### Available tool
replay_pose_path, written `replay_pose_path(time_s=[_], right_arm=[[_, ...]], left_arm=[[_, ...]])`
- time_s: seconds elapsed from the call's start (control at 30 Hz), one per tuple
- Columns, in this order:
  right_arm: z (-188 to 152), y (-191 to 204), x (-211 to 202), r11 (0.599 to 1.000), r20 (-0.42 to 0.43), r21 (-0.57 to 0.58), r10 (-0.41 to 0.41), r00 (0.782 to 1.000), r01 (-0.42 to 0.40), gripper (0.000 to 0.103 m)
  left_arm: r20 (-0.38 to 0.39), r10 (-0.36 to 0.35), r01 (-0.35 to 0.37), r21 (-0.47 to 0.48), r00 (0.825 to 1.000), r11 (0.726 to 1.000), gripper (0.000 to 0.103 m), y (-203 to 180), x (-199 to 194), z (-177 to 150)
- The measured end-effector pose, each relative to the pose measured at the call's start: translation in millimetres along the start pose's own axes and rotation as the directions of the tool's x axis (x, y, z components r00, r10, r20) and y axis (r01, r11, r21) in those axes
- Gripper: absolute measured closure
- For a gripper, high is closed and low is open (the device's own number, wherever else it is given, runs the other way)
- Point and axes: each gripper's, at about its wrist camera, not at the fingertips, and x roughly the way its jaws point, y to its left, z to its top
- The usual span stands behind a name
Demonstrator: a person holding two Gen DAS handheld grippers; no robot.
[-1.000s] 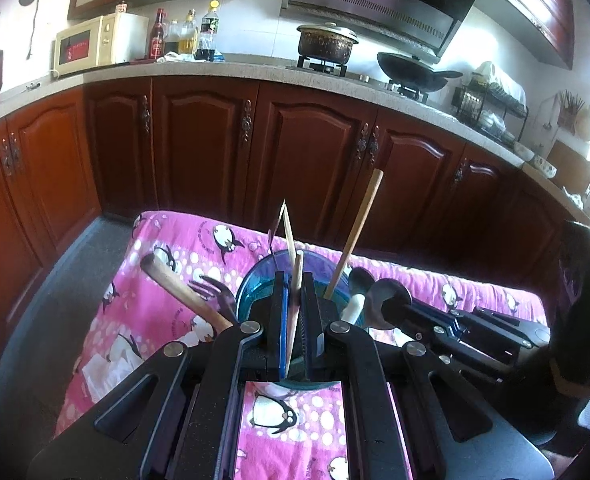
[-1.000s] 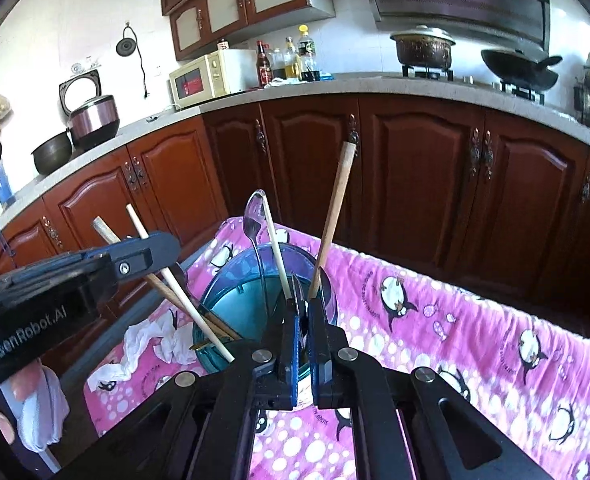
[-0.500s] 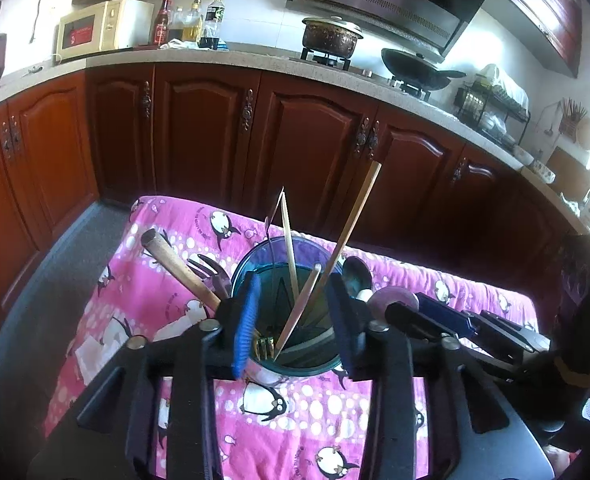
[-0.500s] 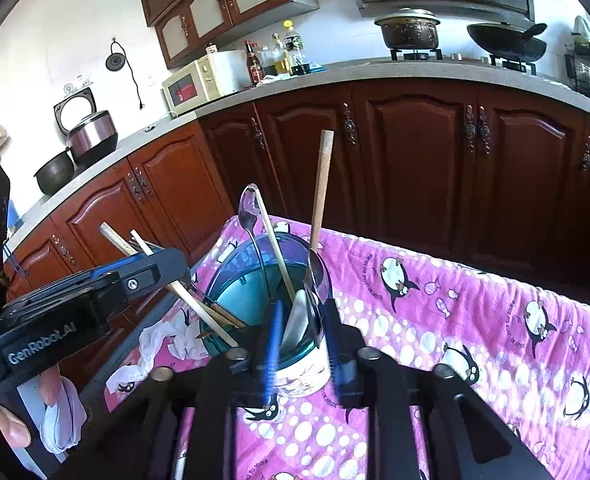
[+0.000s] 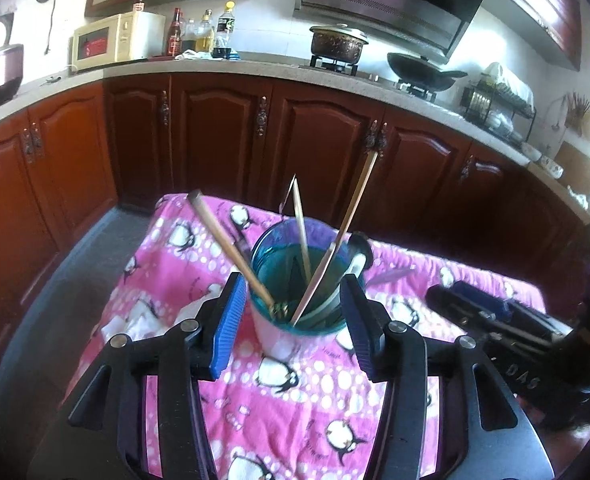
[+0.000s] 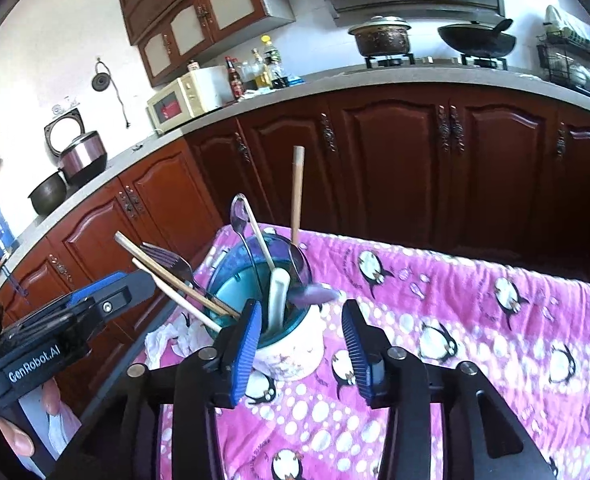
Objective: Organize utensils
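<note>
Utensils are gathered in the blue cup [image 5: 301, 280] on the pink cloth [image 5: 295, 400]. Both the left claw [image 5: 293, 322] and right claw [image 6: 301, 334] are opening, nothing gripped, pads clear of the cup.

dark red cabinets [image 5: 215, 136], grey counter [image 5: 223, 69] (sunlit), white wall [image 6: 55, 40]

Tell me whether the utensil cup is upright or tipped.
Upright: the blue cup stands on its base on the pink cloth, utensils leaning inside.
</note>
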Motion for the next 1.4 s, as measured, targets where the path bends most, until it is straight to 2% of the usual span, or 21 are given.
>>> replay_pose_path(time_s=[0.3,0.43,0.5,0.67,0.8,1.4], right_arm=[[-17,12,-20,0.999,-0.006,0.039,-0.017,1.000,0.017,0.060],[-17,21,-30,0.999,0.000,0.042,-0.031,1.000,0.031,0.056],[-15,26,-33,0.999,0.008,0.041,-0.033,0.999,0.032,0.050],[-10,39,-46,0.999,0.027,0.020,-0.043,0.999,0.042,0.048],[-7,43,-58,0.998,0.056,0.022,-0.052,0.997,0.051,0.042],[-5,67,-67,0.996,0.055,-0.011,-0.088,0.995,0.089,0.034]], left_arm=[[-0.013,0.071,-0.071,0.003,0.997,0.998,0.054,3,-18,-13],[0.017,0.089,-0.089,0.025,0.996,0.996,0.054,-3,-33,-13],[0.032,0.095,-0.096,0.030,0.995,0.995,0.054,-4,-40,-12],[0.057,0.106,-0.108,0.036,0.993,0.994,0.054,-6,-55,-10],[0.084,0.115,-0.118,0.032,0.990,0.993,0.054,-3,-68,-7],[0.155,0.161,-0.168,0.029,0.975,0.985,0.054,0,-97,-3]])
